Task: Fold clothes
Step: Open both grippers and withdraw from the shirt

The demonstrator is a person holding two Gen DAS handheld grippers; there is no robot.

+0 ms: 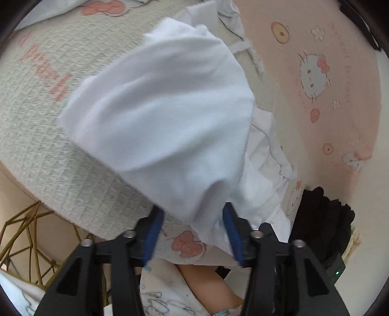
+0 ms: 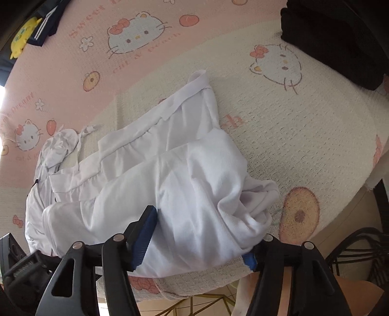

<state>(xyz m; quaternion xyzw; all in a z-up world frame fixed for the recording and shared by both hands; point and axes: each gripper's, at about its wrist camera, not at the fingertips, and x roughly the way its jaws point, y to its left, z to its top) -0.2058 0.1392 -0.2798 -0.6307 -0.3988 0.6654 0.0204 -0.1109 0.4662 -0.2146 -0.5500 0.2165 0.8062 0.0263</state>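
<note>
A white garment (image 1: 158, 109) lies bunched on the cat-print table cover (image 1: 328, 60). In the left wrist view a fold of it fills the middle, and its lower corner hangs between the blue pads (image 1: 155, 231) of my left gripper (image 1: 194, 233). The jaws stand wide apart and do not pinch the cloth. In the right wrist view the white garment (image 2: 170, 182) spreads in loose layers, its waistband toward the far side. My right gripper (image 2: 198, 245) stands open over its near edge, with cloth between the fingers (image 2: 145, 231) but not clamped.
A black garment (image 2: 340, 48) lies at the cover's far right, also seen as a black garment (image 1: 321, 214) beside the white one. A navy striped item (image 2: 48, 19) and a yellow object (image 2: 22, 36) sit far left. A gold wire frame (image 1: 24, 238) stands below the table edge.
</note>
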